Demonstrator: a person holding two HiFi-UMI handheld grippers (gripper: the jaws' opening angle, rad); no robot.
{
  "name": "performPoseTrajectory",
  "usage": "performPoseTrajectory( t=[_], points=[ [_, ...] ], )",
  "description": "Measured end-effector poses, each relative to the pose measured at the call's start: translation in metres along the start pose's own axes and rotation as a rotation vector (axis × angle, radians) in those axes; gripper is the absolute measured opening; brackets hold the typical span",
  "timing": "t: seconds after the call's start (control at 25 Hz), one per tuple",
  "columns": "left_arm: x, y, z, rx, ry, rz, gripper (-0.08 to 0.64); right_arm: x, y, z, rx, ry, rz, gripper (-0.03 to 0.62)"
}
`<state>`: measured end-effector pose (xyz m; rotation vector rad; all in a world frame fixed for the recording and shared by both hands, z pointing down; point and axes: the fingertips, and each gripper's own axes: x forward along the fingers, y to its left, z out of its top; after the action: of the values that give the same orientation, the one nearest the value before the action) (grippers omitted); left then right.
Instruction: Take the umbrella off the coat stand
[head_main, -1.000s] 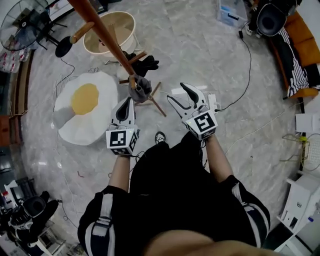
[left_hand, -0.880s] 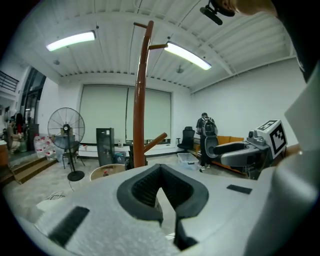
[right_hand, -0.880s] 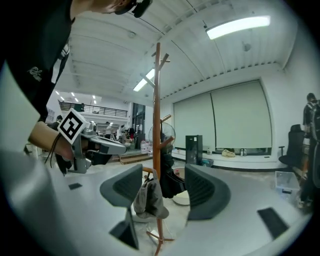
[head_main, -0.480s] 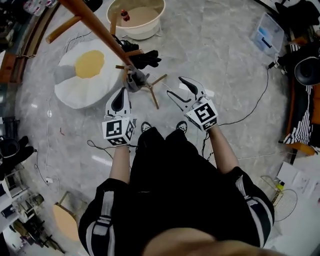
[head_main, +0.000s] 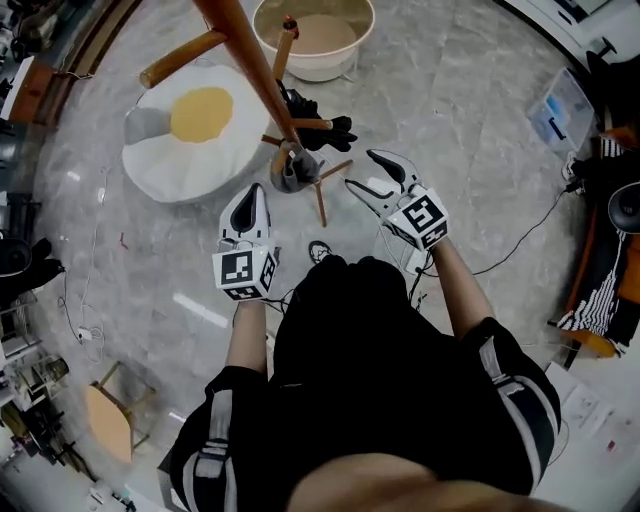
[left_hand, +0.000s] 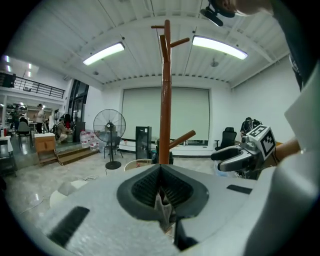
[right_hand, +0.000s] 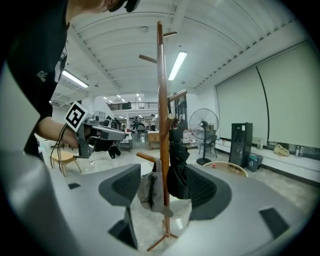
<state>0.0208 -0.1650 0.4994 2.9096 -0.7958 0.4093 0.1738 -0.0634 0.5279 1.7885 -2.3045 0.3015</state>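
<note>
A brown wooden coat stand (head_main: 250, 60) rises in front of me, also in the left gripper view (left_hand: 165, 100) and the right gripper view (right_hand: 161, 100). A folded black umbrella (head_main: 318, 125) (right_hand: 177, 160) hangs low on it beside a grey cloth (head_main: 293, 172) (right_hand: 149, 190). My left gripper (head_main: 252, 195) (left_hand: 161, 172) is shut and empty, a short way before the stand's base. My right gripper (head_main: 362, 170) (right_hand: 165, 192) is open and its jaws are still opening. Nothing is between them; the stand and umbrella are beyond the tips.
A white and yellow egg-shaped cushion (head_main: 195, 130) lies on the marble floor left of the stand, and a beige round tub (head_main: 315, 30) behind it. Cables trail across the floor. A standing fan (left_hand: 109, 127) is far back, and a small wooden stool (head_main: 108, 420) behind me at left.
Both grippers have sunk and tipped towards level. The right one has moved closer to the stand with its jaws slightly wider. The stand now sits nearer the middle of the head view.
</note>
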Motion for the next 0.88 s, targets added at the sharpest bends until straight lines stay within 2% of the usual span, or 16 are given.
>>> performPoseTrajectory(
  t=[0.28, 0.52, 0.76, 0.88],
  points=[
    [0.01, 0.016, -0.012, -0.049, 0.016, 0.118, -0.003, 0.043, -0.033, 0.009, -0.045, 0.011, 0.102, 0.296],
    [0.023, 0.023, -0.019, -0.11, 0.018, 0.3, -0.003, 0.083, -0.056, 0.014, -0.088, 0.018, 0.295, 0.313],
    [0.027, 0.011, -0.031, -0.187, 0.02, 0.492, -0.003, 0.11, -0.07, 0.004, -0.144, 0.057, 0.479, 0.33],
    [0.023, 0.006, -0.034, -0.214, 0.012, 0.572, -0.003, 0.123, -0.071, 0.006, -0.154, 0.041, 0.562, 0.342]
  ],
)
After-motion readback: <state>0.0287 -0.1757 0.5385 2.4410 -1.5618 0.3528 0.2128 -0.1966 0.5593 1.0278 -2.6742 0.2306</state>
